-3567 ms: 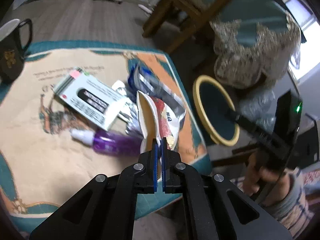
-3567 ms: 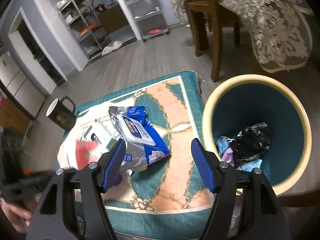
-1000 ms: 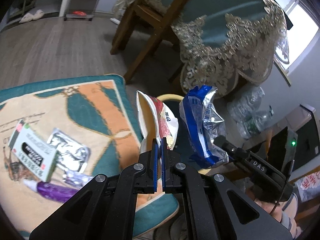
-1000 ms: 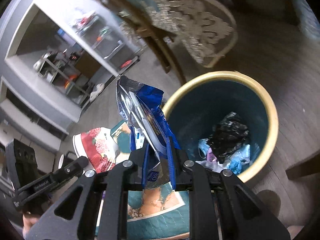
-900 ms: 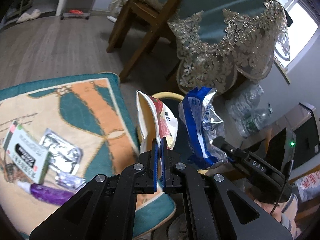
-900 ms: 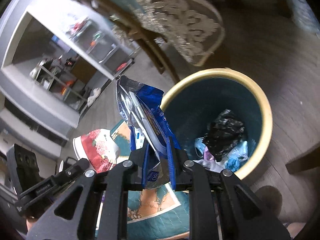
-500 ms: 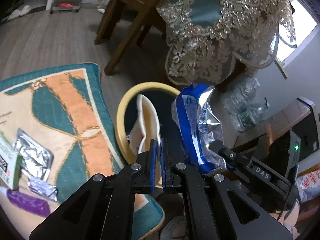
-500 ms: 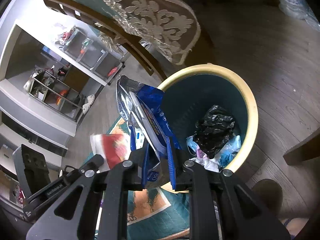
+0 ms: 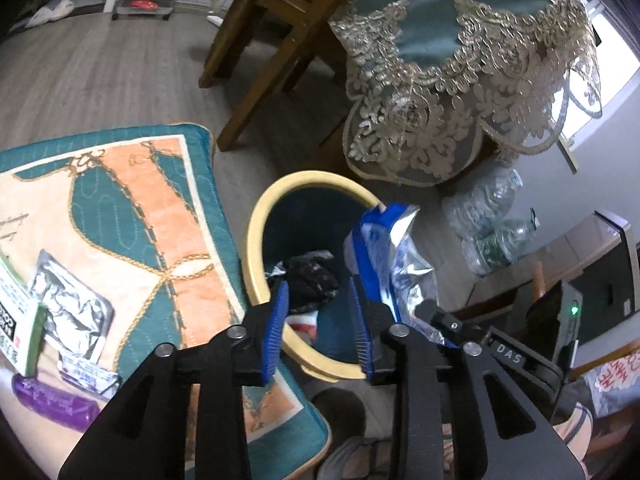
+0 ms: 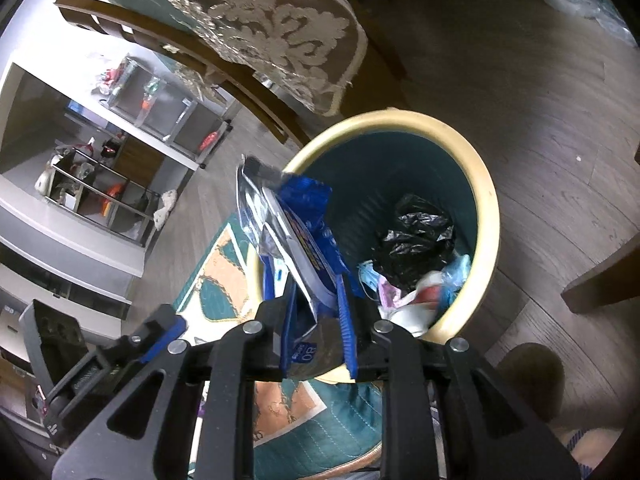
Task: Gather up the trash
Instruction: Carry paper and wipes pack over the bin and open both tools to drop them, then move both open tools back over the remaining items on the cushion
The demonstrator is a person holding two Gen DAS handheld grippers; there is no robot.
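Observation:
Over the yellow-rimmed teal bin [image 9: 256,248] my left gripper [image 9: 320,328] is opening, and nothing is between its blue pads. A red and white snack bag [image 10: 420,304] lies inside the bin [image 10: 488,216] beside a black plastic bag [image 10: 416,232]. My right gripper [image 10: 316,320] hangs at the bin's near rim with a blue and silver wrapper [image 10: 296,232] standing upright between its pads. Its jaws are starting to open, and the pads still touch the wrapper. In the left wrist view the same wrapper [image 9: 384,248] sticks up over the bin's right side.
A teal and orange cushion [image 9: 120,216] lies left of the bin and bears a foil blister pack [image 9: 68,308], a purple bottle [image 9: 48,396] and a small box [image 9: 16,320]. Wooden chair legs [image 9: 256,80], a lace tablecloth [image 9: 460,100] and water bottles [image 9: 488,232] stand behind.
My left gripper opened and the snack bag dropped from it into the bin. Both grippers came closer over the bin. The right jaws widened slightly around the wrapper.

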